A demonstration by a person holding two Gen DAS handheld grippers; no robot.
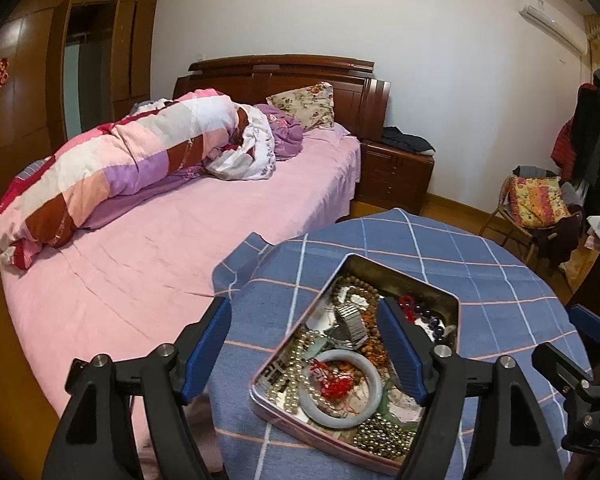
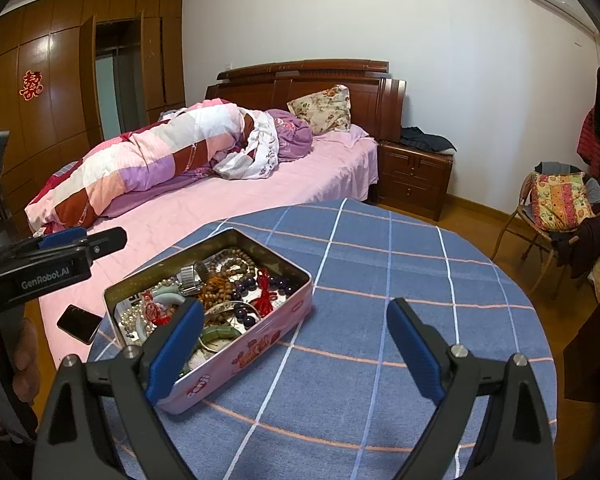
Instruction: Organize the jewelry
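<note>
An open pink tin (image 1: 440, 292) stands on the round table's blue checked cloth (image 1: 500, 280). It holds a tangle of jewelry: a white bangle (image 1: 342, 388), a pearl strand (image 1: 292, 376), gold beads (image 1: 384, 436), wooden beads (image 1: 356, 284), purple beads (image 1: 436, 320) and a metal watch band (image 1: 350, 318). My left gripper (image 1: 302, 308) hovers open over the tin's near left side with nothing between its pads. My right gripper (image 2: 296, 308) is open above the cloth just right of the tin (image 2: 260, 344), its left finger (image 2: 176, 344) in front of the tin's near corner.
A bed with a pink sheet (image 1: 140, 260) and a rolled quilt (image 1: 120, 168) lies left of the table. A dark phone (image 2: 79, 323) rests on the sheet by the table edge. A nightstand (image 2: 416, 176) and a chair with cushions (image 2: 556, 204) stand beyond.
</note>
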